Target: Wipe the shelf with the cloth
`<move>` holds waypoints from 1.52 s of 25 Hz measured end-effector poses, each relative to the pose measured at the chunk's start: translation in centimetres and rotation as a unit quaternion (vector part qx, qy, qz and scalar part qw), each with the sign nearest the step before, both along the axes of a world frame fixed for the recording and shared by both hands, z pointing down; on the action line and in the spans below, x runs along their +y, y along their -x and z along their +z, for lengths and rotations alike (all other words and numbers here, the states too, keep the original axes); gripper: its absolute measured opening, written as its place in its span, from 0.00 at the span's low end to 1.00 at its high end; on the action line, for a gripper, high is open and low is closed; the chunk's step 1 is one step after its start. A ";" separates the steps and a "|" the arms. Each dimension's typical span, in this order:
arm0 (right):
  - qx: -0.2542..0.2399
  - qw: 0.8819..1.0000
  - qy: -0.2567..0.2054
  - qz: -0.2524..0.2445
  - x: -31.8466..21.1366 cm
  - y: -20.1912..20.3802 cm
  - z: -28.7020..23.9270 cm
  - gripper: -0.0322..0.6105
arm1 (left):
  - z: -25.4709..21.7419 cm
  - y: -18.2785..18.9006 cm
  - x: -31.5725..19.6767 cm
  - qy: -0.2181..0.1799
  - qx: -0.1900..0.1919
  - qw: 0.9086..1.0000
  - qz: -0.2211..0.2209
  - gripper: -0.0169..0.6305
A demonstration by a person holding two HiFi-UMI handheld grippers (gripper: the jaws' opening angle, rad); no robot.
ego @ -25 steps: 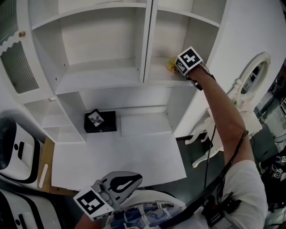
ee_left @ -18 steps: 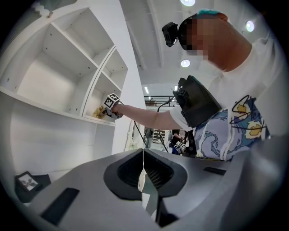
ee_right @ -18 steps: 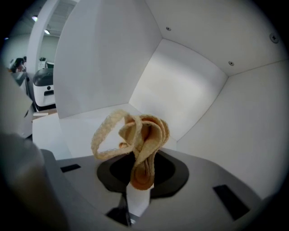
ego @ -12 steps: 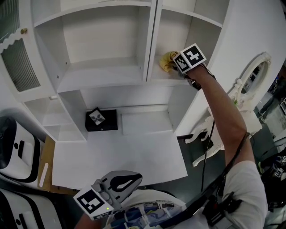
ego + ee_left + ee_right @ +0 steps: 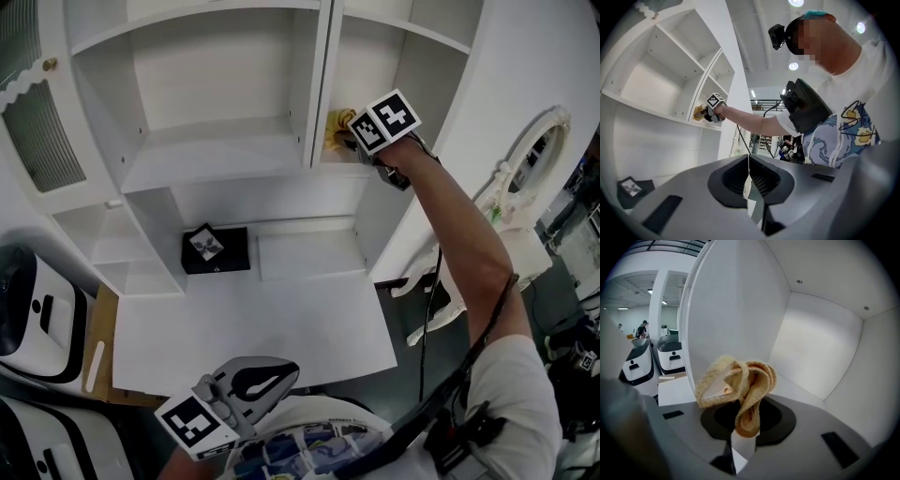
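Right tool grips the bunched yellow cloth — it bulges ahead of the tips, over the shelf beside the divider; left tool clenched, empty

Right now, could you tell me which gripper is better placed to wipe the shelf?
The right gripper is shut on the cloth at the shelf; the left gripper is shut, empty, far below.

No words, numbers or brand names are showing legibly. Only letterless black-and-white square patterns are appearing, on the right gripper's white marker cube at one o'clock and the left gripper's white marker cube at seven o'clock.
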State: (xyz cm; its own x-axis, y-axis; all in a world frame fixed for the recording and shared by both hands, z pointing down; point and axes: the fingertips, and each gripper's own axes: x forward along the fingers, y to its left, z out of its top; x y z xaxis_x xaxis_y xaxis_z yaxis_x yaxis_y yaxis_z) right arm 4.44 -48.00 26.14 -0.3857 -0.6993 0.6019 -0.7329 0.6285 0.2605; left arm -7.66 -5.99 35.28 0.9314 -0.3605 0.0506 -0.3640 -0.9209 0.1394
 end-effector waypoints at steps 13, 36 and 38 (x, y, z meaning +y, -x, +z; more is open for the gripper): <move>0.130 0.987 -0.025 0.092 -0.7 -9.5 1.0 0.18 | 0.1 -1.2 -0.4 -0.002 0.003 1.000 0.028 0.05; 0.014 1.000 -0.017 0.001 3.4 -0.3 -0.5 0.18 | 0.3 0.7 0.4 0.011 0.005 1.000 0.029 0.05; 0.018 1.000 -0.013 -0.002 3.3 0.1 0.1 0.18 | 0.5 0.9 0.5 0.014 0.002 1.000 0.027 0.05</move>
